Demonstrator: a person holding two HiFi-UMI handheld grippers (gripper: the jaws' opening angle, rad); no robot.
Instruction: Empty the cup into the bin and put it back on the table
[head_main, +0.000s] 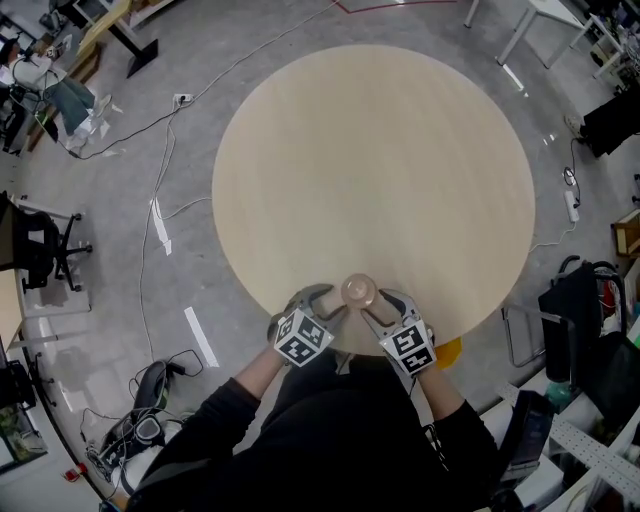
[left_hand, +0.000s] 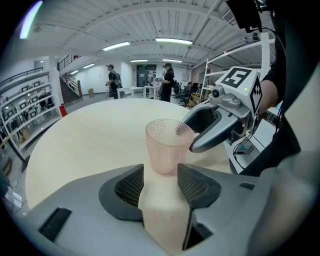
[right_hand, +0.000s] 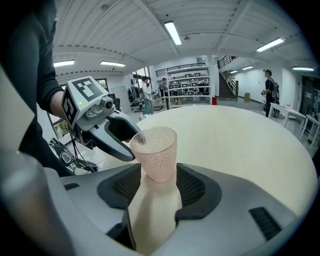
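A pink, dimpled, see-through cup stands upright on the round wooden table, close to its near edge. My left gripper reaches it from the lower left and my right gripper from the lower right. In the left gripper view the cup has its base between the jaw tips of the left gripper, and the gap matches the cup's width. The right gripper view shows the same: the cup is set between the jaw tips of the right gripper. Nothing is visible inside the cup.
A yellow object shows under the table's near right edge. Cables trail over the grey floor to the left, and an office chair stands there. Bags and shelving crowd the right. People stand far off.
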